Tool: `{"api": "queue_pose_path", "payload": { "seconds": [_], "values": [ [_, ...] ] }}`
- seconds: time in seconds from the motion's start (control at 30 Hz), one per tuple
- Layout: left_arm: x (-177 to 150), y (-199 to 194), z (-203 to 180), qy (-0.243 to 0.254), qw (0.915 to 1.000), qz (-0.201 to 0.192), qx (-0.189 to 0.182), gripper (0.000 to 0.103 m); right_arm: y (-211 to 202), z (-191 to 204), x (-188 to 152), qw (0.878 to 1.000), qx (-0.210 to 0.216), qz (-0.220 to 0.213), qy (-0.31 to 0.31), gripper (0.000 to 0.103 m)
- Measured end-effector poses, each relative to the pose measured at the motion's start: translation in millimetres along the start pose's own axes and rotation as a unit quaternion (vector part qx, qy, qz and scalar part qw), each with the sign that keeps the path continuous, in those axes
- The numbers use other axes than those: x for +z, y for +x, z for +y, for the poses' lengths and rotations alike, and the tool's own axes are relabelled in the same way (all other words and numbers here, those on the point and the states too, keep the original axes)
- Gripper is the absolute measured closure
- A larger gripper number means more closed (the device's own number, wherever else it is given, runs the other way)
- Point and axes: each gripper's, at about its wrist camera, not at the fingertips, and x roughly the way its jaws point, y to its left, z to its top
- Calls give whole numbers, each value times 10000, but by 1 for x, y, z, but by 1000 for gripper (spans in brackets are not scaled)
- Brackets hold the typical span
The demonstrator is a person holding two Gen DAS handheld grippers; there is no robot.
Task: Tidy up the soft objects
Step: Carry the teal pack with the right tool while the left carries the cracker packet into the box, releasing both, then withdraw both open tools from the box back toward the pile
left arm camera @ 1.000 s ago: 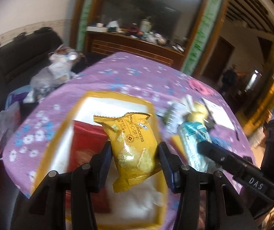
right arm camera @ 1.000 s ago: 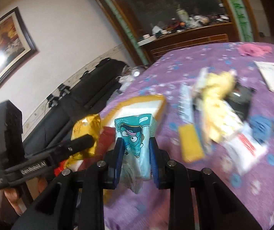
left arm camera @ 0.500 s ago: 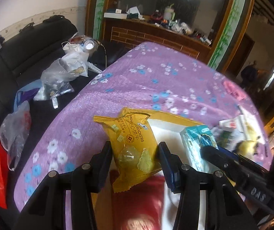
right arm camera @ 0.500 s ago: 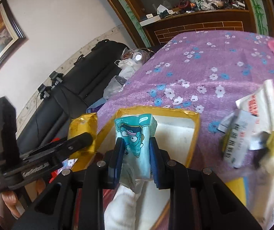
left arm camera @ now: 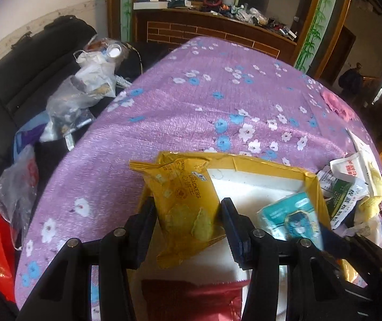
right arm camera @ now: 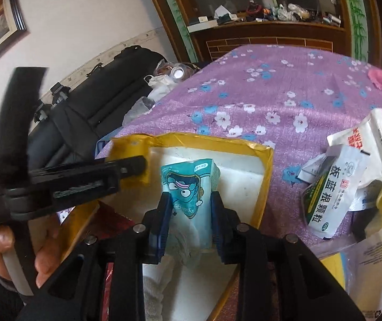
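Two packets were held over the yellow-rimmed box (right arm camera: 265, 176)

The yellow cracker packet (left arm camera: 188, 208) was pinched by the left gripper (left arm camera: 188, 227) above the near left part of the box, and the teal tissue pack (right arm camera: 188, 195) was clamped by the right gripper (right arm camera: 189, 219) over its white middle. A red packet (left arm camera: 191, 299) lay inside at the near end. Medicine sachets (right arm camera: 332, 187) were heaped just right of the box on the purple floral cloth (left arm camera: 217, 101)

A yellow cracker packet (left arm camera: 188, 206) and a teal cartoon-printed tissue pack (right arm camera: 188, 187) are held upright above the yellow-rimmed box (right arm camera: 267, 171); a red packet (left arm camera: 191, 299) lies flat at its near edge.
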Motion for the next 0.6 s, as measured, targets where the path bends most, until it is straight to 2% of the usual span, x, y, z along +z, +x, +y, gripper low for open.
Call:
{"api": "queue_pose_path", "payload": {
  "seconds": [0.13, 0.17, 0.2, 0.3, 0.4, 0.5, 0.6],
  "values": [
    [-2, 0, 4, -105, 9999, 6, -69, 47, 2, -5, -1, 9999, 23, 49, 124, 68],
    [-2, -3, 4, -129, 9998, 23, -144, 41, 1, -4, 0, 9999, 29, 32, 124, 64],
    [-2, -6, 4, -145, 9996, 20, -252, 33, 0, -3, -1, 9999, 20, -2, 111, 56],
    [-4, -15, 4, -175, 9991, -49, -393, 22, -4, -1, -1, 9999, 33, -108, 26, 47],
    [-9, -25, 3, -227, 9991, -140, -333, 16, -9, 2, -3, 9998, 112, -180, -64, 43],
    [-15, -35, 5, -350, 9986, -209, -345, 16, -14, 4, -3, 9992, 288, -239, -159, 36],
    [-27, -57, 8, -615, 9967, -370, -388, 16, -29, 1, -3, 9981, 424, -437, -113, 36]
  ]
}}
